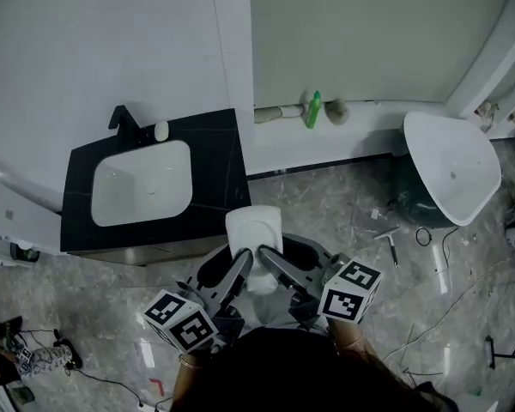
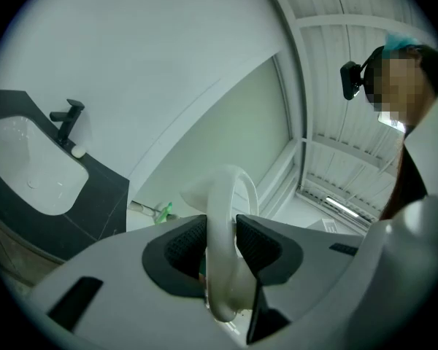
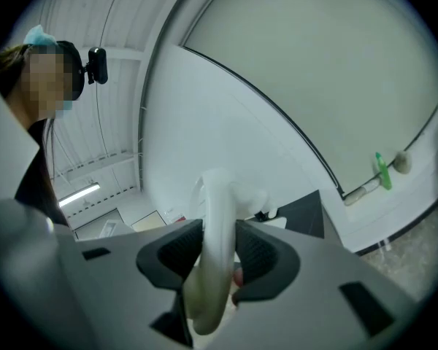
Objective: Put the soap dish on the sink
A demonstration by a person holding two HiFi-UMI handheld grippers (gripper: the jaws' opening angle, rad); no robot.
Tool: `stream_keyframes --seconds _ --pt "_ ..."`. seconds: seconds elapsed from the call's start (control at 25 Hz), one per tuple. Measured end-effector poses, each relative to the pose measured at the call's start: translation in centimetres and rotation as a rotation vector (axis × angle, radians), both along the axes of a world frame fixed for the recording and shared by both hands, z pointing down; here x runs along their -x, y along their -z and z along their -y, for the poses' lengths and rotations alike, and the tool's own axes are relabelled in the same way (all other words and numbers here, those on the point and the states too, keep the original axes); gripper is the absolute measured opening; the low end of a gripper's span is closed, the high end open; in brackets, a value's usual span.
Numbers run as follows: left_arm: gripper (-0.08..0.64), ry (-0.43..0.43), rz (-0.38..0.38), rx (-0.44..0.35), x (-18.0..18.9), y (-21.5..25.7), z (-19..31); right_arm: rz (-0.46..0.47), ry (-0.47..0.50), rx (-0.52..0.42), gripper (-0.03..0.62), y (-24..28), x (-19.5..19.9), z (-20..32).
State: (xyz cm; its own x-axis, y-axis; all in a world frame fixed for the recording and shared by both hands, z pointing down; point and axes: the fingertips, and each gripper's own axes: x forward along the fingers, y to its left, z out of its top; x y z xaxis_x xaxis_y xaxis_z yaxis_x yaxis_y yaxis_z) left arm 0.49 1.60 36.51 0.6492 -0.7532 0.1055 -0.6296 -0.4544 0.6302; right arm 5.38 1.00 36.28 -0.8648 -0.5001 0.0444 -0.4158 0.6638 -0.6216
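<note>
Seen from above, a black table (image 1: 219,166) stands against a pale wall at the left, with a white rounded-rectangle sink (image 1: 112,197) set into its top. A black faucet (image 1: 123,120) rises at the sink's back edge, and a small white object (image 1: 160,131) sits just to its right. In front of the table's near right corner, above the grey marbled floor (image 1: 343,204), a white soap dish (image 1: 254,228) is held in the air, apart from the sink and not resting on the table. Two grippers reach up to it from the bottom of the picture, one at each side. The left gripper (image 2: 220,232) is clenched on the soap dish: in the left gripper view its two dark ribbed pads press the thin white rim from both sides, and the dish stands on edge between them. The right gripper (image 3: 217,245) grasps the dish the same way, its pads tight against the rim in the right gripper view. Each gripper carries a cube with black-and-white square markers, the left cube (image 1: 182,320) low and left of centre, the right cube (image 1: 352,288) a little higher. The person's dark clothing fills the bottom edge. Further right, on a low white ledge along the wall, a green bottle (image 1: 313,110) stands beside a small beige round thing (image 1: 336,110). At the far right a large white basin (image 1: 453,166) stands on the floor, with thin cables (image 1: 429,264) lying near it.
</note>
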Motion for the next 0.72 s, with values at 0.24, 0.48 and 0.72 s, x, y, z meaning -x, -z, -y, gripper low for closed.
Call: stream_keyframes --seconds 0.24,0.48,0.72 --pt "0.13 0.048 0.004 0.034 1.1 0.3 9.7 -0.013 0.052 0.024 0.147 0.2 1.2 10.0" --pt "0.13 0.087 0.013 0.039 1.9 0.4 17.0 -0.009 0.086 0.033 0.147 0.3 2.0 17.4" --pt "0.13 0.103 0.029 0.035 3.0 0.6 21.6 0.009 0.095 0.035 0.147 0.3 3.1 22.1"
